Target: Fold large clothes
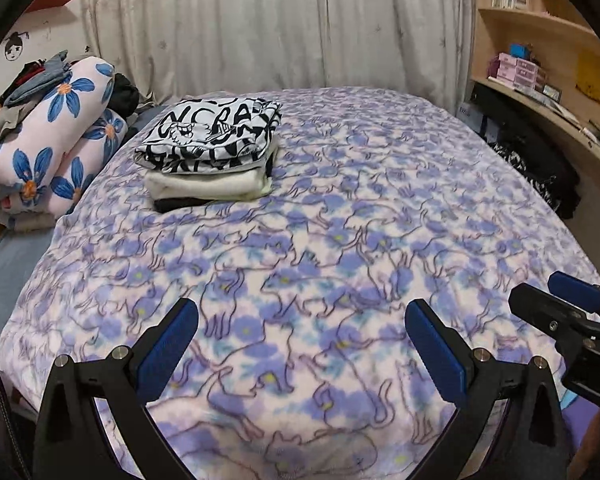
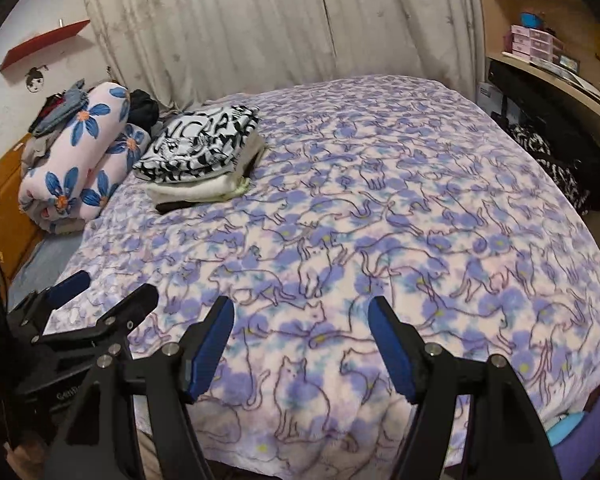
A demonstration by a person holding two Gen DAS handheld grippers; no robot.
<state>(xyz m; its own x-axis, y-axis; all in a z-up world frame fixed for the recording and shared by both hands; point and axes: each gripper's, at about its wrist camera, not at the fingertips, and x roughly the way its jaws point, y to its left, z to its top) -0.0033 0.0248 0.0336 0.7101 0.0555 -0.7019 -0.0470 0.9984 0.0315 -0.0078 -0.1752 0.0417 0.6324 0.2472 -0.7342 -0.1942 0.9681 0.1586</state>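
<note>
A stack of folded clothes (image 1: 212, 148) (image 2: 200, 152) lies on the far left part of the bed, with a black-and-white printed garment on top, a cream one under it and a dark one at the bottom. The bed carries a purple cat-print blanket (image 1: 360, 220) (image 2: 380, 208). My left gripper (image 1: 300, 320) hovers open over the blanket's near edge, with nothing between its blue pads. My right gripper (image 2: 300, 312) hangs beside it, also open and holding nothing. Each gripper shows in the other's view: the right gripper (image 1: 540, 288) and the left gripper (image 2: 112, 286).
A rolled floral quilt (image 1: 56, 148) (image 2: 80, 160) with loose garments on top lies left of the bed. Curtains (image 1: 260, 20) hang behind. A wooden desk with shelves (image 1: 540, 60) stands at the right, with dark patterned cloth (image 1: 536, 172) (image 2: 548, 160) heaped beside the bed.
</note>
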